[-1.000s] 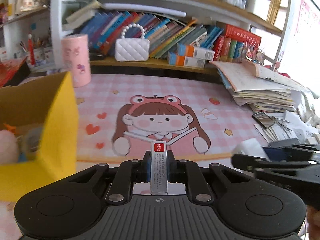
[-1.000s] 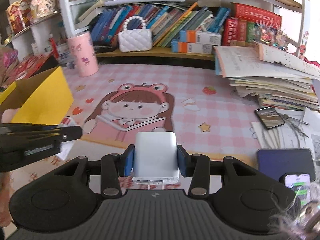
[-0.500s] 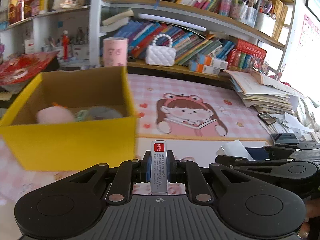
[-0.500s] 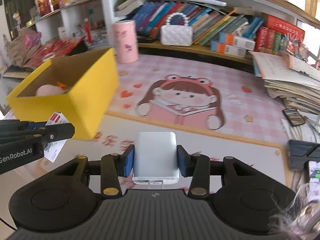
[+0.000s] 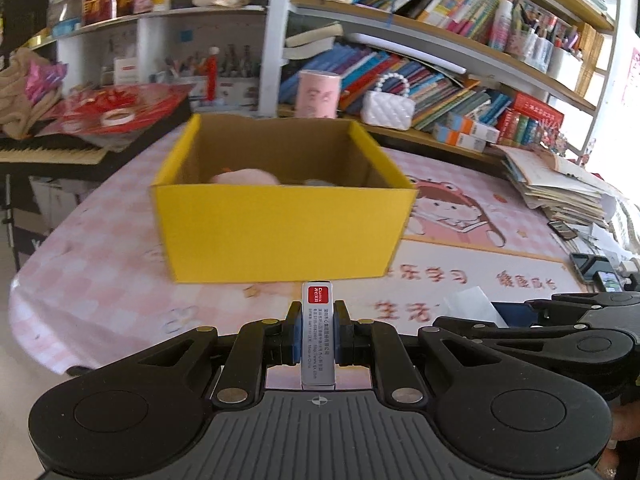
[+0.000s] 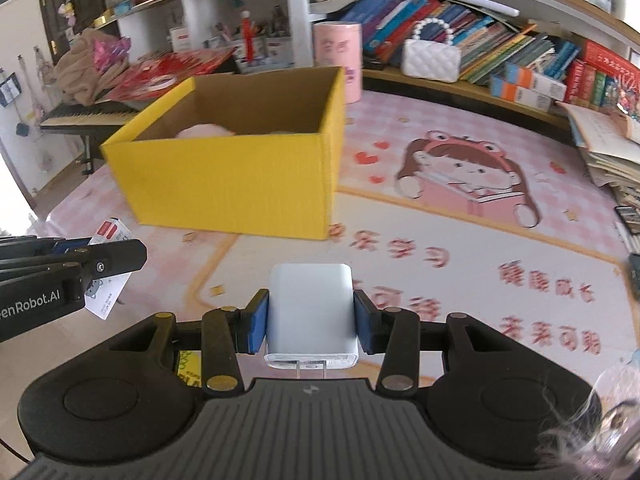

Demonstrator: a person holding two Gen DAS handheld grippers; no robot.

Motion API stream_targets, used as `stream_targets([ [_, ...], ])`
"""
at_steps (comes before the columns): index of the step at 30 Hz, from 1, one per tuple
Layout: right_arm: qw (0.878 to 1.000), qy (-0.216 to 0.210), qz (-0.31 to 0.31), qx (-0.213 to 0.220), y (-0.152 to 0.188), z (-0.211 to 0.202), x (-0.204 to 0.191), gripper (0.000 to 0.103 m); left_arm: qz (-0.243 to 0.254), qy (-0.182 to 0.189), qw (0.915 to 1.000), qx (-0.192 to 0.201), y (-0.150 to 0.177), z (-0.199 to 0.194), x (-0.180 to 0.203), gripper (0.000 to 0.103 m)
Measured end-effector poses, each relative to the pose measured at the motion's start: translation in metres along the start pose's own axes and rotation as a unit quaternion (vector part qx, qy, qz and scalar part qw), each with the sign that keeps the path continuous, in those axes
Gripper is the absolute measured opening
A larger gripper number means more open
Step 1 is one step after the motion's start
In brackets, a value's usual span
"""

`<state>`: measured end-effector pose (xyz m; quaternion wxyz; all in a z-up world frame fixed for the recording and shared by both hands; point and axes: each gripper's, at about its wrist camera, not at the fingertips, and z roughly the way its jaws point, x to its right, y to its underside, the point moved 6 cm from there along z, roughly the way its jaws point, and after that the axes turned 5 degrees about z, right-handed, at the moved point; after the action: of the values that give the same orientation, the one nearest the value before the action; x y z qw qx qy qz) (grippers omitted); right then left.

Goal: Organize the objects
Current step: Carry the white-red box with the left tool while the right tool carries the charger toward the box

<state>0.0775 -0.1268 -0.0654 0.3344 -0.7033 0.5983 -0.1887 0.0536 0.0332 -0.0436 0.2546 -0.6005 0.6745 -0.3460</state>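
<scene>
My left gripper (image 5: 317, 330) is shut on a thin white card pack with a red label (image 5: 317, 334), held upright on edge. The right gripper (image 6: 311, 320) is shut on a white charger block (image 6: 311, 314). An open yellow cardboard box (image 5: 280, 226) stands on the pink mat straight ahead in the left wrist view, and ahead to the left in the right wrist view (image 6: 236, 184). A pink plush thing (image 5: 244, 178) lies inside it. Both grippers hang side by side, short of the box's near wall; the left gripper (image 6: 60, 276) shows at the right view's left edge.
A pink cartoon desk mat (image 6: 460, 216) covers the table. Bookshelves with a white quilted handbag (image 5: 386, 108) and a pink cylinder (image 5: 318, 94) stand behind the box. Stacked papers (image 5: 560, 188) and phones (image 5: 588, 268) lie at the right. A keyboard (image 6: 80, 114) sits beyond the table's left edge.
Both grippers have swept left across the mat with their loads still held. The yellow box has come from the left edge of both views to the middle.
</scene>
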Motion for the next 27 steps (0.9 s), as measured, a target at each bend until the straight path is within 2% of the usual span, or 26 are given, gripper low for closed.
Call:
stream_targets([
  [10,1.0,-0.015,-0.003,0.002,0.013,-0.004,-0.058,0.041,-0.002,-0.016,0.9997,0.016,0.012,-0.033,-0.043,0.013],
  [27,1.0,-0.006,-0.013,0.007,0.013,-0.014,-0.091,0.041,-0.02,-0.012,0.9986,0.047,0.009,-0.054,-0.073,0.013],
])
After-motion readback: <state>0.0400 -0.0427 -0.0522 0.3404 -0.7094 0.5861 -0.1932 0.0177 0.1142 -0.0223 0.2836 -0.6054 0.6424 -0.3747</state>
